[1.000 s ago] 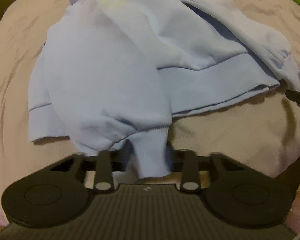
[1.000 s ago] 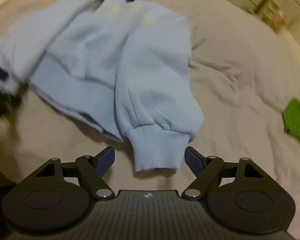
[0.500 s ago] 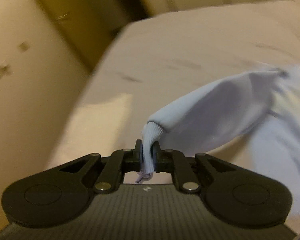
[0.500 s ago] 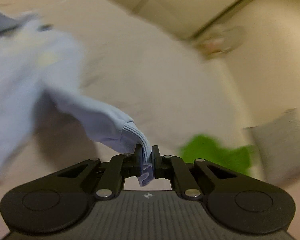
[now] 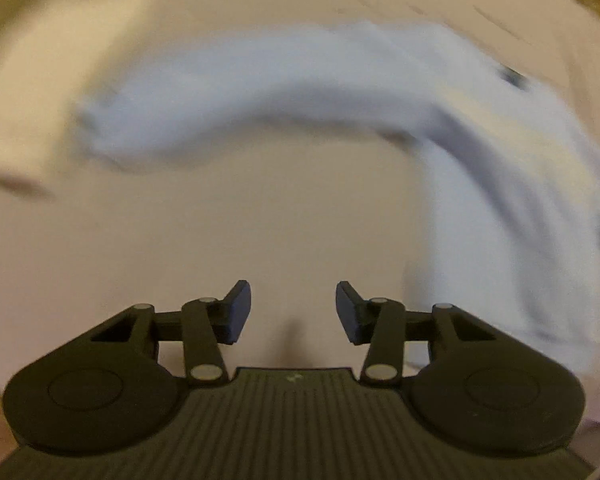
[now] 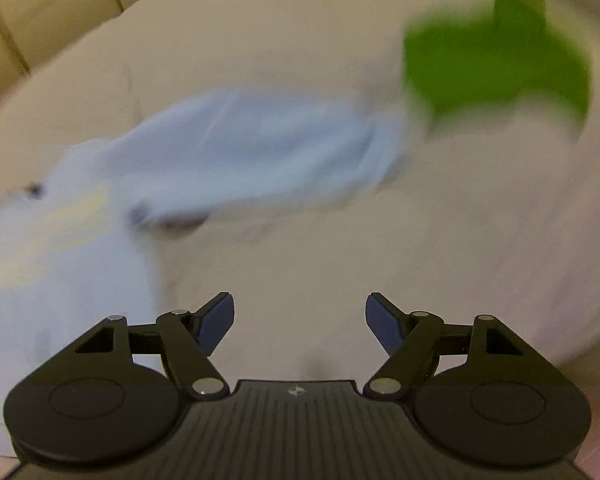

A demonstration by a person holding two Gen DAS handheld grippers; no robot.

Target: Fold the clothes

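Note:
A light blue sweatshirt (image 5: 500, 184) lies on a beige bed sheet (image 5: 240, 220). One sleeve (image 5: 240, 92) stretches out to the left in the blurred left wrist view. My left gripper (image 5: 293, 310) hangs above bare sheet, its jaws opening with nothing between them. In the right wrist view the sweatshirt (image 6: 60, 264) fills the left side and its other sleeve (image 6: 260, 148) reaches right toward a green garment. My right gripper (image 6: 300, 320) is over bare sheet, jaws opening and empty.
A green garment (image 6: 496, 64) lies on the sheet (image 6: 340, 240) at the upper right of the right wrist view, next to the sleeve's cuff. A pale wall or furniture edge (image 6: 40, 20) shows past the bed at upper left.
Both grippers had closed on a sleeve cuff and pulled it outward. Now both have let go, and each sleeve lies stretched out on the sheet beyond open jaws.

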